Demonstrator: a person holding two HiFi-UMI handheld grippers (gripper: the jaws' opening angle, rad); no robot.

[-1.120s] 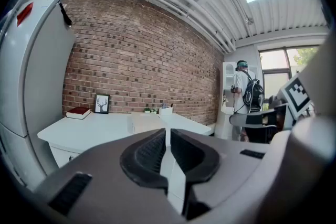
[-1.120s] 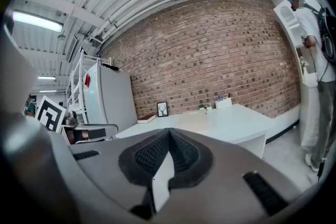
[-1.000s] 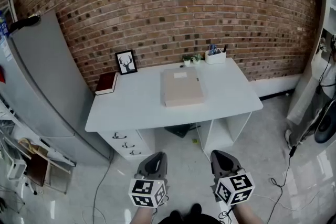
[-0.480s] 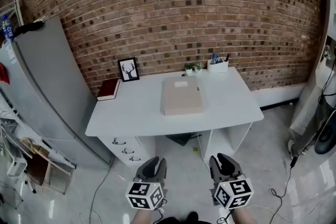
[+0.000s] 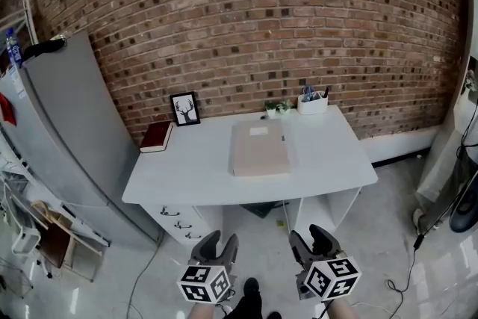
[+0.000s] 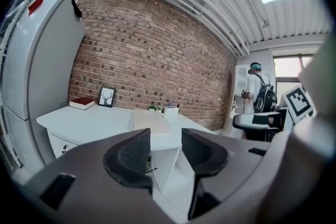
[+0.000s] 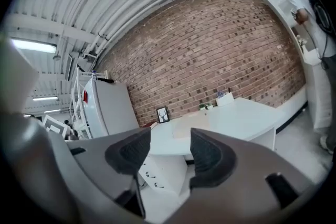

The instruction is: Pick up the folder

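Observation:
A beige folder [image 5: 260,148] lies flat in the middle of the white desk [image 5: 194,175], also seen as the folder [image 6: 148,120] and the folder [image 7: 189,126] from the gripper views. My left gripper [image 5: 219,243] and right gripper [image 5: 312,240] hang low at the bottom of the head view, over the floor and well short of the desk. Both sets of jaws are opening, with a clear gap and nothing between them. Left gripper [image 6: 165,150] and right gripper [image 7: 169,152] point toward the desk.
On the desk stand a red book [image 5: 156,136], a framed deer picture [image 5: 185,108], a small plant [image 5: 277,107] and a pen holder [image 5: 313,100]. A grey fridge [image 5: 56,138] stands left; drawers [image 5: 179,220] sit under the desk. A person [image 6: 259,94] stands to the right.
Both grippers went from shut to open. The view rose slightly, and the grippers sit lower in the head view; the desk and folder have not moved.

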